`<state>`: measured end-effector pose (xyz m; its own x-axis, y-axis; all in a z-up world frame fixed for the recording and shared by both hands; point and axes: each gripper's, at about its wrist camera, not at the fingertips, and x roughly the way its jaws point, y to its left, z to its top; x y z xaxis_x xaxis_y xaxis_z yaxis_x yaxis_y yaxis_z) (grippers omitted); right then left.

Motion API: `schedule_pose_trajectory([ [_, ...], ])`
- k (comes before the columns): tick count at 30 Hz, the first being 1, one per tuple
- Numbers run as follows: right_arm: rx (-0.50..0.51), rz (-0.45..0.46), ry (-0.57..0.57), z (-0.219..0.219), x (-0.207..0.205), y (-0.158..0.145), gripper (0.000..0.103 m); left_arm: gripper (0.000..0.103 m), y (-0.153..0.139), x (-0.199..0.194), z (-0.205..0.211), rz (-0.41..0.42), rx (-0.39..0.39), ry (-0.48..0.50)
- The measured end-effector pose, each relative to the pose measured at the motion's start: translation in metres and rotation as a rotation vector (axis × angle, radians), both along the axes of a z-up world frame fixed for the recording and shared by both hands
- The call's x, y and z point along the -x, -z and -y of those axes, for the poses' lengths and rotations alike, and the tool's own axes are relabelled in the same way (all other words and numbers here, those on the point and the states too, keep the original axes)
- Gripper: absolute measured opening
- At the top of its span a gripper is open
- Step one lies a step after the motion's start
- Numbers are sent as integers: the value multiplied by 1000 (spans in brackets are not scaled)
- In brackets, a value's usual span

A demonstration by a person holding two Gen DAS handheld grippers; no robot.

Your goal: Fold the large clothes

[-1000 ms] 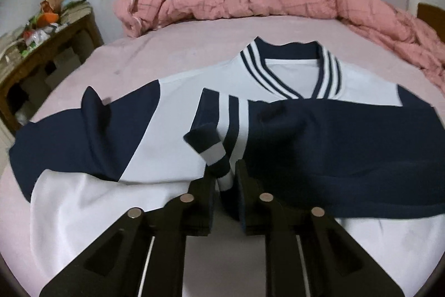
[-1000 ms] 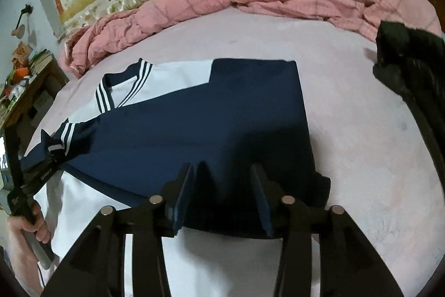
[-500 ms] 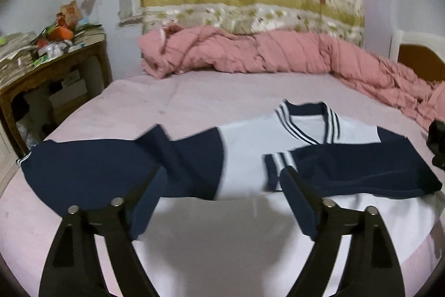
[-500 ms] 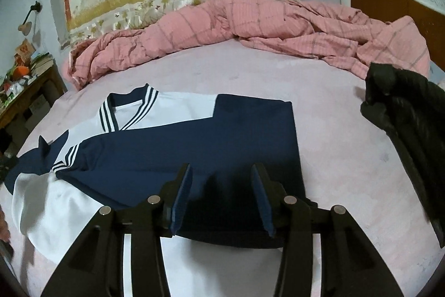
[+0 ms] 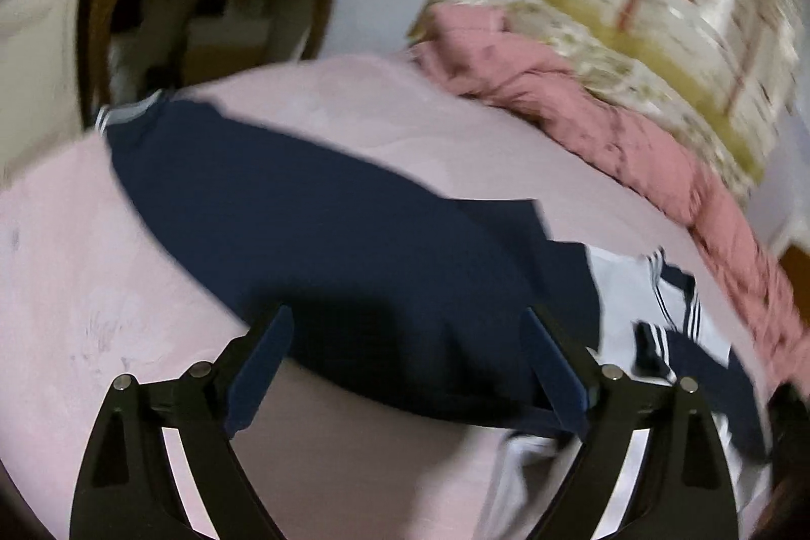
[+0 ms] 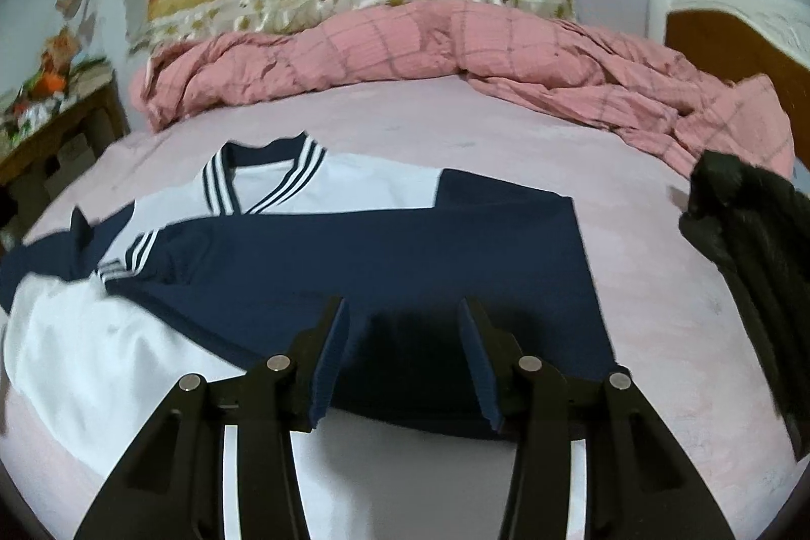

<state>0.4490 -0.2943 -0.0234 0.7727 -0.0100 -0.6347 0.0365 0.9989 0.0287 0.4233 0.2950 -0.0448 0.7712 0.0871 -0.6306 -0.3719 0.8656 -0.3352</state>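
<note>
A white and navy long-sleeved shirt (image 6: 354, 185) lies flat on the pink bed, its striped collar (image 6: 263, 175) towards the pillows. Its right sleeve (image 6: 379, 256) is folded across the chest. The left sleeve (image 5: 283, 206) lies stretched out over the sheet towards the bed's left edge. My left gripper (image 5: 410, 342) is open and empty, hovering over the inner part of that left sleeve; this view is blurred. My right gripper (image 6: 405, 322) is open and empty above the folded right sleeve, near the shirt's right side.
A crumpled pink checked quilt (image 6: 405, 54) runs along the head of the bed under a patterned curtain. A black garment (image 6: 749, 226) lies at the right edge. A cluttered wooden bedside table (image 5: 202, 8) stands to the left. Bare pink sheet (image 6: 683, 337) surrounds the shirt.
My left gripper let go of the right sleeve's cuff, opened wide and swung left over the outstretched left sleeve. My right gripper has stayed open over the folded sleeve, pulling back a little.
</note>
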Motion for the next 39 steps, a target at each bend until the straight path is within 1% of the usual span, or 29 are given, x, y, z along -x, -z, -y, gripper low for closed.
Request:
schedule_pose_trajectory([
  [3,32,1,-25,-13,1,2,48,90,17,1,-29,-24,54,-71],
  [6,33,-2,-41,-19,2,4,48,90,36,-1,-58,-42,130,-126],
  [8,39,-6,-44,-21,1,6,48,88,50,-5,-74,-40,174,-144],
  [9,42,-7,-44,-21,0,7,48,87,55,-10,-78,-28,175,-143],
  [11,39,-9,-43,-21,0,9,48,85,54,-19,-82,-12,148,-124],
  [12,35,-11,-42,-21,-1,9,48,85,56,-27,-84,-6,154,-99],
  [13,30,-14,-40,-20,-1,10,48,84,57,-32,-89,-3,161,-94],
  [14,27,-21,-39,-19,-2,12,48,79,58,-35,-95,15,175,-100],
  [16,26,-26,-34,-17,-3,14,48,58,60,-35,-108,38,206,-132],
  [18,23,-26,-29,-16,-3,15,48,4,64,-29,-116,51,250,-156],
  [19,20,-25,-30,-16,-3,15,48,2,64,-28,-117,71,270,-132],
  [20,21,-24,-32,-16,-3,15,48,2,60,-27,-113,90,257,-108],
  [23,26,-13,-36,-17,-2,14,48,2,30,-25,-81,126,61,-76],
  [24,28,-13,-36,-17,-3,14,48,2,19,-25,-68,152,14,-47],
  [25,29,-16,-36,-17,-3,14,48,2,9,-26,-55,173,-16,-20],
  [29,22,-27,-31,-16,-5,15,48,2,-33,-33,-1,234,-82,59],
  [32,15,-23,-31,-15,-4,14,48,2,-63,-43,53,260,-119,154],
  [36,20,-19,-29,-13,-5,14,48,2,-94,-63,146,252,-180,313],
  [39,10,-19,-20,-10,-5,13,48,2,-100,-65,220,257,-261,423],
])
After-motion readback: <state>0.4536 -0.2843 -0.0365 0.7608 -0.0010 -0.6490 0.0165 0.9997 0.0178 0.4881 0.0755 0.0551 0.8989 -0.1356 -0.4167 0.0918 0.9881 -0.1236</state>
